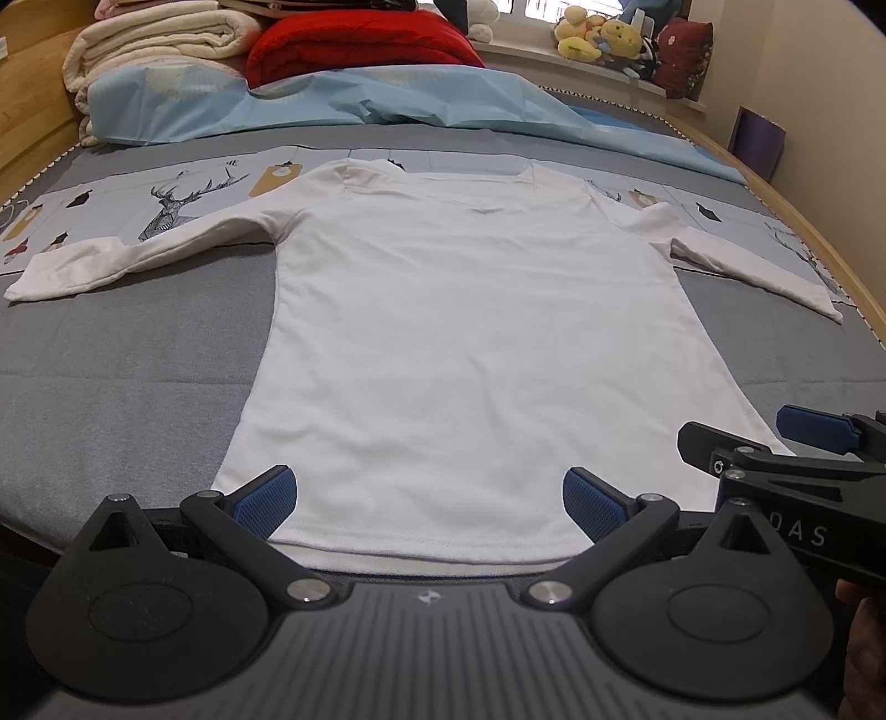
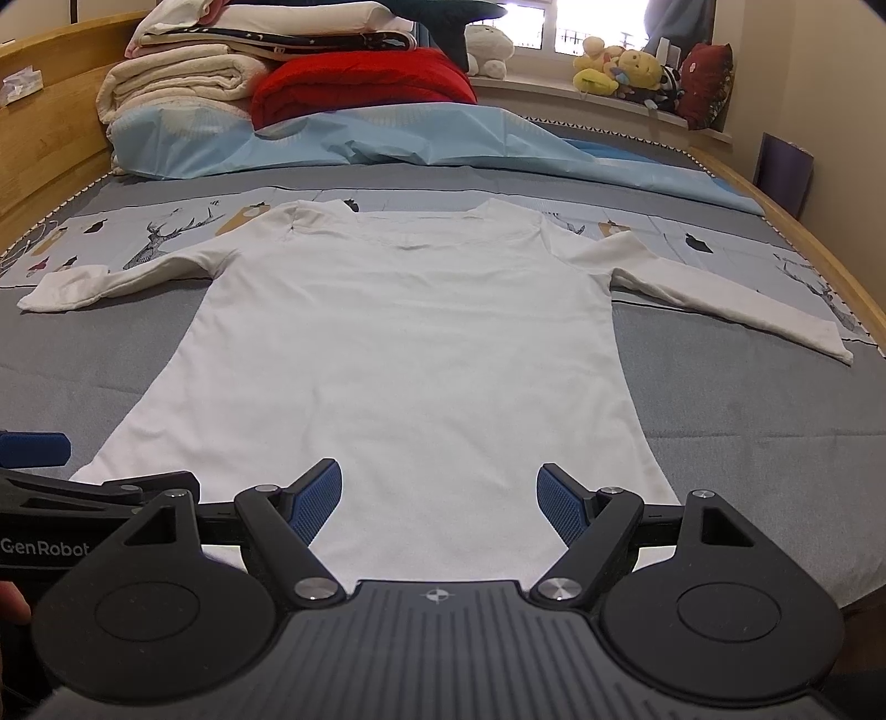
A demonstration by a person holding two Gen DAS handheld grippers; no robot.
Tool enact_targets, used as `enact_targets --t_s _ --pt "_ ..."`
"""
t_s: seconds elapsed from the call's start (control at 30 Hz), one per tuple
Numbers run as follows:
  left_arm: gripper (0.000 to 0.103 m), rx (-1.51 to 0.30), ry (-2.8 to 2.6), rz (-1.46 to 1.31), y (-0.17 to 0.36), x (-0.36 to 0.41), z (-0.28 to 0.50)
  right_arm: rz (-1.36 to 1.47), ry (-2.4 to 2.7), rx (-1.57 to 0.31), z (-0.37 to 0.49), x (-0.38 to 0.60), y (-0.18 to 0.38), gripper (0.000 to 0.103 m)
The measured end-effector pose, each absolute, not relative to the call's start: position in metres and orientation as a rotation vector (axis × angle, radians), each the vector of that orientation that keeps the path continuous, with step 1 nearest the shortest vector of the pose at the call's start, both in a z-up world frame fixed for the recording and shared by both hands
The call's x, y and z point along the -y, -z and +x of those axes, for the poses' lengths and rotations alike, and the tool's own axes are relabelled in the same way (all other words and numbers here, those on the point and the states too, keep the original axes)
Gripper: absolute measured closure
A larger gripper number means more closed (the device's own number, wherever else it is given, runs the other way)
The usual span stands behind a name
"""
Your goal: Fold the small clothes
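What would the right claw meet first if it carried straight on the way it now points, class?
Most likely the white shirt. The right claw stands open and angled down over the hem; nothing lies between its fingers and the cloth. The exact contact point is uncertain, since depth is hard to judge here.

Shirt (image 1: 470,332): I see it flat on the bed (image 1: 138,360), sleeves out to both sides.
Behind shirt: folded blankets (image 1: 166,39), far end.
My grippers: left gripper (image 1: 429,501) and right gripper (image 2: 437,498) over the near hem, side by side.
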State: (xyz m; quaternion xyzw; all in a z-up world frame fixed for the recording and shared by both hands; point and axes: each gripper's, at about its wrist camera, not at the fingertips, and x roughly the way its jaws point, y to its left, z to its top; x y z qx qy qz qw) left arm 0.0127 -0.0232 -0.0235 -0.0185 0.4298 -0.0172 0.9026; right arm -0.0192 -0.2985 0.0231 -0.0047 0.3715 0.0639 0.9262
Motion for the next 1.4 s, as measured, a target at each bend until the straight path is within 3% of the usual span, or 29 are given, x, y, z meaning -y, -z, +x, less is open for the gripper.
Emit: enact_targets --t_s 0.43,0.57,0.67,0.77,0.83,0.93,1.0,1.17,1.4 --pt "0.001 -0.879 0.034 -0.02 0.023 0.027 0.015 -0.008 -0.135 -0.769 -0.017 0.299 -0.02 0.025" --pt "0.002 -0.805 0.078 0.039 0.0 0.021 0.024 0.058 -0.148 -0.774 -0.013 0.31 -0.023 0.041" --pt "0.007 -0.727 0.148 0.117 -0.024 0.005 0.035 0.115 -0.136 -0.733 -0.003 0.339 -0.043 0.041" --pt "0.022 -0.723 0.184 0.168 -0.03 -0.02 0.052 0.16 -0.102 -0.69 0.011 0.368 -0.06 0.041" --pt "0.044 -0.796 0.198 0.103 -0.024 -0.041 0.069 0.168 -0.086 -0.678 0.027 0.395 -0.064 0.041" --pt "0.064 -0.915 0.203 0.015 0.0 -0.07 0.092 0.141 -0.084 -0.76 0.051 0.425 -0.051 0.043" --pt "0.069 -1.005 0.168 -0.012 0.019 -0.086 0.105 0.099 -0.117 -0.85 0.067 0.444 -0.031 0.051" --pt "0.069 -1.191 0.094 -0.103 0.056 -0.124 0.117 0.031 -0.084 -0.983 0.08 0.471 0.006 0.058" --pt "0.069 -1.315 0.132 -0.065 0.076 -0.114 0.12 0.072 -0.089 -1.161 0.095 0.481 0.037 0.06"
